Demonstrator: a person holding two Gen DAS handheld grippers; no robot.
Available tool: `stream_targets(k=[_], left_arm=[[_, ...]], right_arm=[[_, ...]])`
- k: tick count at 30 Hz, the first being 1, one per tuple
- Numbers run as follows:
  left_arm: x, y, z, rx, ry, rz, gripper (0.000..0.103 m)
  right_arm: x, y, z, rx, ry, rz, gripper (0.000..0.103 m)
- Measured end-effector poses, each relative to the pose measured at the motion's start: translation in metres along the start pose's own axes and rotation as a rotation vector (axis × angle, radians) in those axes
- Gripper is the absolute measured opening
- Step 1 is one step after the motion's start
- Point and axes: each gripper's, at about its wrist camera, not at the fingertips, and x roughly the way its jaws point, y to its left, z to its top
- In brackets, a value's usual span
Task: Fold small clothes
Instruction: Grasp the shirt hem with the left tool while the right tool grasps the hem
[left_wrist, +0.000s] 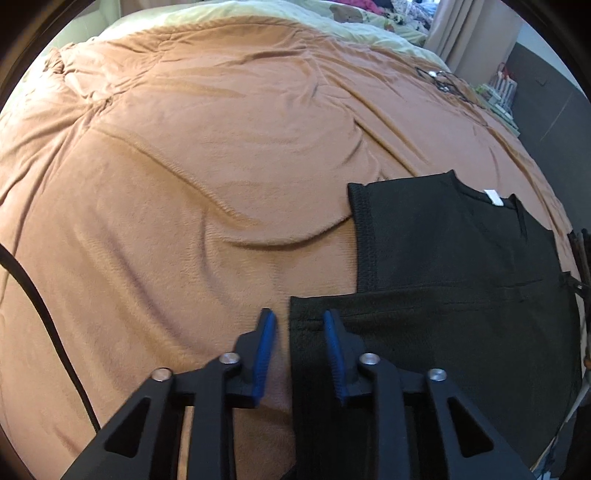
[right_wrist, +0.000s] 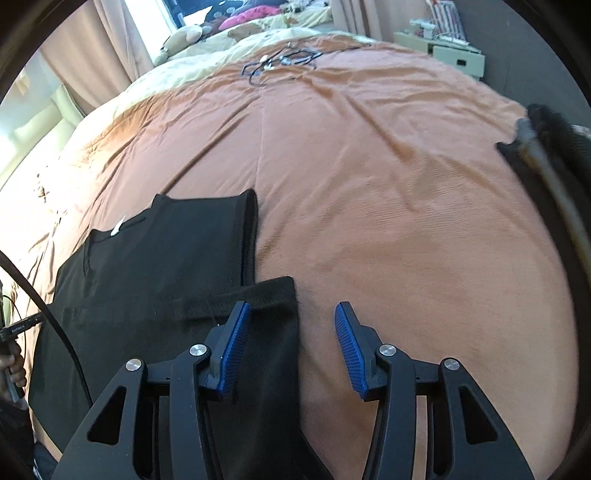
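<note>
A small black shirt (left_wrist: 454, 258) with a white neck label lies flat on an orange bedspread (left_wrist: 207, 170); its lower part is folded up over the body. My left gripper (left_wrist: 299, 317) is open, its blue pads straddling the shirt's left folded edge, just above the cloth. In the right wrist view the same shirt (right_wrist: 159, 266) lies at the left. My right gripper (right_wrist: 293, 312) is open wide, its left pad over the folded right corner, its right pad over bare bedspread (right_wrist: 388, 192). Neither gripper holds cloth.
A tangle of dark cables (right_wrist: 280, 61) lies far up the bed. Pillows and a soft toy (right_wrist: 184, 37) sit at the head. A dark garment pile (right_wrist: 546, 133) lies at the right edge. A black cable (left_wrist: 40, 314) crosses the left.
</note>
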Motion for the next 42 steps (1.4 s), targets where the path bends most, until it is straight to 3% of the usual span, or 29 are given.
stream_targets(k=[3,5,13,19,29,42], left_arm=[[-0.003,-0.003,-0.001,0.024,-0.019,-0.008,0.009],[-0.008,-0.003,-0.001,0.027,-0.028,-0.001,0.007],[-0.045,-0.007,0.011,0.050,-0.115,0.039,0.007],[-0.050,-0.012,0.034,0.049,-0.153,0.068,0.007],[-0.017,-0.020,0.077,0.088,-0.138,0.152,0.007],[0.030,-0.016,0.098,0.116,-0.094,0.216,0.007]], right_arm=[[0.002,0.008,0.003,-0.020,-0.010,0.005,0.011],[0.000,0.013,0.003,-0.031,-0.016,0.004,0.003],[-0.035,0.022,0.009,-0.066,-0.111,-0.027,0.002],[-0.040,0.028,0.024,-0.089,-0.149,-0.037,0.002],[-0.003,0.041,0.061,-0.082,-0.129,-0.089,0.002],[0.050,0.059,0.100,-0.111,-0.088,-0.189,0.002]])
